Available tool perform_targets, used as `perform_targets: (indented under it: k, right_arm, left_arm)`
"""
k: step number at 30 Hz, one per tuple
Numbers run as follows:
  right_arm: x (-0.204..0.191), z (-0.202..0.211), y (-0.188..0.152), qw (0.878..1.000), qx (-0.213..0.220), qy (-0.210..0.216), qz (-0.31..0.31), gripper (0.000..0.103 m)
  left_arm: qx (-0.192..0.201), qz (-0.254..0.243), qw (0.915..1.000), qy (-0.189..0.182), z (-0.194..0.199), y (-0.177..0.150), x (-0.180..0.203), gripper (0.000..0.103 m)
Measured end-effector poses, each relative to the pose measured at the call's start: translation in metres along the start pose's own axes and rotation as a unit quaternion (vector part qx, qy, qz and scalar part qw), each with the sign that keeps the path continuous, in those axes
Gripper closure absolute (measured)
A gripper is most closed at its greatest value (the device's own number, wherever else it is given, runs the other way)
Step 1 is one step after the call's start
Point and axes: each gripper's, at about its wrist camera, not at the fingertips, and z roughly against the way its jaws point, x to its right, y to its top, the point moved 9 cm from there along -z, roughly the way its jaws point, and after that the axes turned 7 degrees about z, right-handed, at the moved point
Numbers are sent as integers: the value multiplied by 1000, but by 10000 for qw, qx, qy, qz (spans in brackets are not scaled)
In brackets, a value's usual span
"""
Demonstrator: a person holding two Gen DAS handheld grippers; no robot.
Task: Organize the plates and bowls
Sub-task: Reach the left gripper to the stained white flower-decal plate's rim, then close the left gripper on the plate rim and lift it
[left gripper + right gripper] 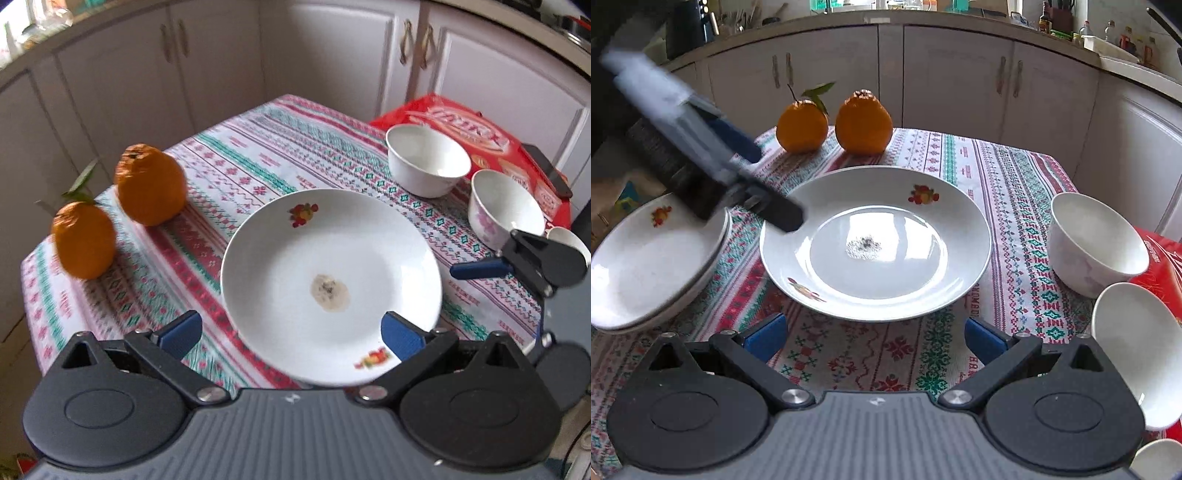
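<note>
Kitchen setting: pale cabinet doors (pixel 945 85) with paired handles wrap behind a small table under a patterned tablecloth (pixel 1008 177) banded in red, green and white; the cluttered countertop above is too small to itemise.

Landmark, centre of cloth: white plate (pixel 875 243) with fruit decals and a greyish smear in its well.
- Beyond plate: two oranges (pixel 863 123), one with leaves.
- Left of plate: stack of similar plates (pixel 639 273), overhanging the table edge.
- Right of plate: white bowls (pixel 1097 243), three in line, the nearest cropped; red packet (pixel 476 133) beyond them, dark phone (pixel 546 170) lying on it.

Left gripper (pixel 291 334): spread wide, one blue pad over the plate's near rim, holding nothing.
Right gripper (pixel 875 338): spread wide, short of the plate, empty.
</note>
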Motion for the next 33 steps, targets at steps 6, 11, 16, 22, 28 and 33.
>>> perform_targets:
  k: [6,11,16,22,28,33]
  right_arm:
    - [-1,-13,-8,9998,-156,85,0,0]
    - [3,-19,-10,9999,-105,25,30,0]
    - [3,-20,-11,9999,-50,2,130,0]
    - [3,-22,-9,9998,-17,44,191,0]
    - [1,-23,-7,9995,88,135,277,0]
    - [0,-23,-5,9994,152,134,292,4]
  left_arm:
    - [-382,1,9990,-237,-36,24,-11,1]
    - [-545,-80,9980,-301,-56,32,-11,1]
    - [-759,-213,9961,-406,-71,41,-7,2]
    - [-1022,-465,9925,-476,-86,53,-7,5]
    - [-1346,-476,9877,-643,-100,56,-12,11]
    - [-1593,-567,9828,-748,-108,51,-10,18]
